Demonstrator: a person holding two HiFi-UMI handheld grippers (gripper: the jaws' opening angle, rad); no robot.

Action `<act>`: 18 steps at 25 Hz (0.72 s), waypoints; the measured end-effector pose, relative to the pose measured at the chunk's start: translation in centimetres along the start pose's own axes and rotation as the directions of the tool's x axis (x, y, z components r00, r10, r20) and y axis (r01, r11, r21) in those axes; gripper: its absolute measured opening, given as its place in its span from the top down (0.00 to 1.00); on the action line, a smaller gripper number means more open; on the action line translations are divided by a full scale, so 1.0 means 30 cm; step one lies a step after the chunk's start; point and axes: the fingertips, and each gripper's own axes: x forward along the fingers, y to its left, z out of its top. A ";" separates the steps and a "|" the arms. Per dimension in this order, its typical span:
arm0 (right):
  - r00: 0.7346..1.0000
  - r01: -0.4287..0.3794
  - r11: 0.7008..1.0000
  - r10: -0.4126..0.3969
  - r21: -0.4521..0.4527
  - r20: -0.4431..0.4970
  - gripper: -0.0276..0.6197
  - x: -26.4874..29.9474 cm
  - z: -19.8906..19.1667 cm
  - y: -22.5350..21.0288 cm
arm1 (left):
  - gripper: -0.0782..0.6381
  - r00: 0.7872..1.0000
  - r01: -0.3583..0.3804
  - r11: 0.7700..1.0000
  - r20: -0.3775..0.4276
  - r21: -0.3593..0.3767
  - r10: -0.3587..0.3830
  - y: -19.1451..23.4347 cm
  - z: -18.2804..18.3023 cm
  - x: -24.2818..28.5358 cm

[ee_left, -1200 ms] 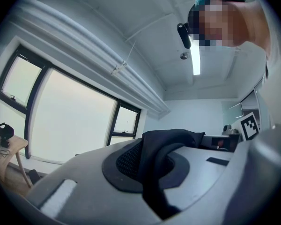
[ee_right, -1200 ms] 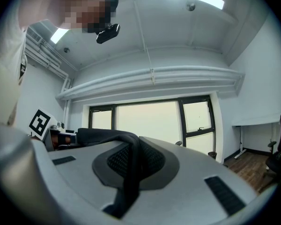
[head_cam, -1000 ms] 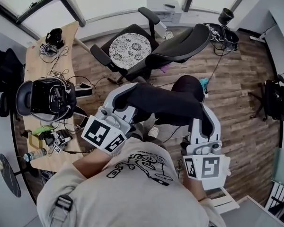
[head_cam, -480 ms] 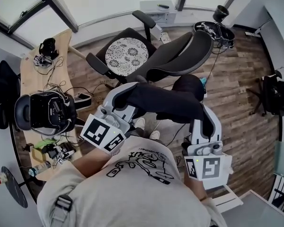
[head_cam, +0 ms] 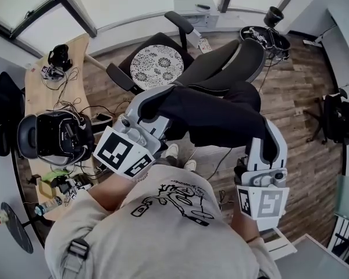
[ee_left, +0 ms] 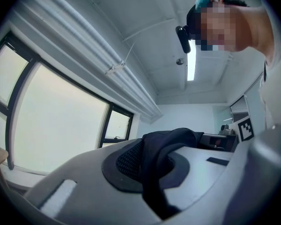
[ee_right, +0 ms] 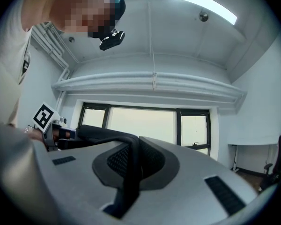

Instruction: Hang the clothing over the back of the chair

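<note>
- Both grippers are clamped on the task's item. The left gripper (head_cam: 153,99) has its jaws together on a fold of the dark clothing (head_cam: 215,118), and the right gripper (head_cam: 267,149) pinches the opposite end.
- The clothing hangs stretched between the two grippers, on our side of the chair. Its long axis runs from one gripper to the other.
- The chair back (head_cam: 221,63) lies directly beyond the clothing. In the head view the fabric's far edge overlaps it, but we cannot tell whether they touch.
- We judge the upper end of the chair back to be nearer the right gripper, so that side should clear the back first.
- The patterned seat cushion (head_cam: 157,63) sits on the far side of the chair back, flanked by the armrests (head_cam: 182,23).
- The counter (head_cam: 38,97), cluttered with gear, stands well to the left of the chair and is out of the way.
</note>
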 end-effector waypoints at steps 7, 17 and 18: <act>0.997 -0.005 1.000 0.006 -0.020 0.076 0.95 0.056 0.102 -0.048 | 0.87 0.998 0.040 0.999 0.049 -0.013 -0.040 -0.009 0.090 0.063; 0.993 0.028 0.999 -0.024 -0.037 0.114 0.95 0.154 0.123 -0.124 | 0.87 0.997 0.035 0.998 0.071 0.047 -0.039 0.060 0.150 0.166; 0.994 0.029 0.999 -0.024 -0.046 0.106 0.95 0.172 0.120 -0.129 | 0.87 0.997 0.030 0.998 0.067 0.052 -0.034 0.073 0.148 0.182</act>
